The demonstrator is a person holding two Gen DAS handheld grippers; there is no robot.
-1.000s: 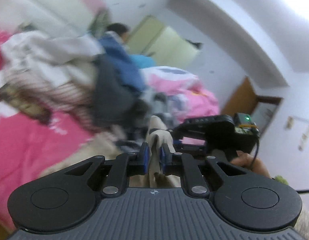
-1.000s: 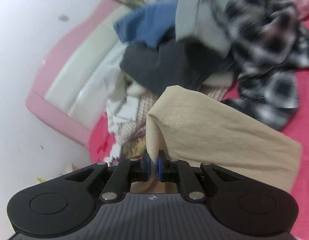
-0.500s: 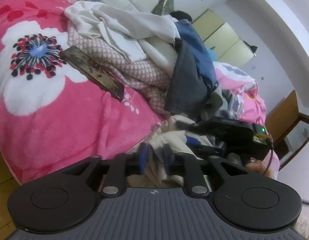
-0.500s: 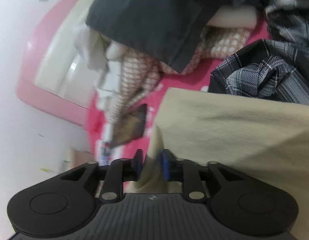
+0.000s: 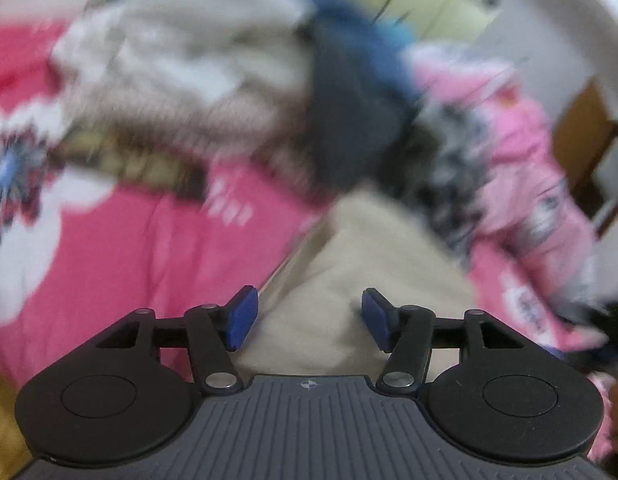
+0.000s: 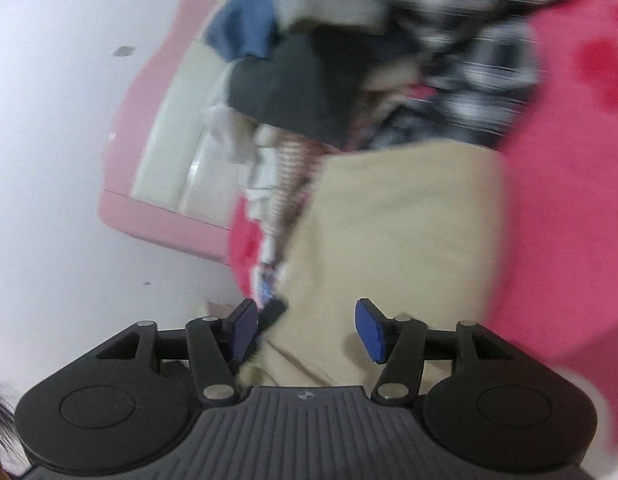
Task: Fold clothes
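A beige woven-cloth garment lies flat on the bright pink bedspread, filling the lower centre of the left wrist view and running up toward the middle of the frame. In the right wrist view the same beige garment spreads across the centre and lower centre as a broad smooth panel, with pink bedspread along its right side.

The left gripper hangs just over the near edge of the garment with its blue-padded fingers spread wide apart, nothing between them but the cloth lying below. The right gripper is likewise spread wide, its blue pads standing either side of the garment's near edge without pinching it.

Both views are smeared by motion. Behind the garment, in the upper half of the left wrist view, sits a heap of loose clothes: whitish and pale checked pieces to the left, a dark grey piece in the middle, a blue one above it, and a black-and-white plaid piece to the right. A dark flat rectangular object lies on the bedspread at middle left, beside a white flower print. A crumpled pink quilt fills the right side.

In the right wrist view the plaid cloth and dark grey piece lie above the garment; a pink and cream headboard stands at left against a white wall.
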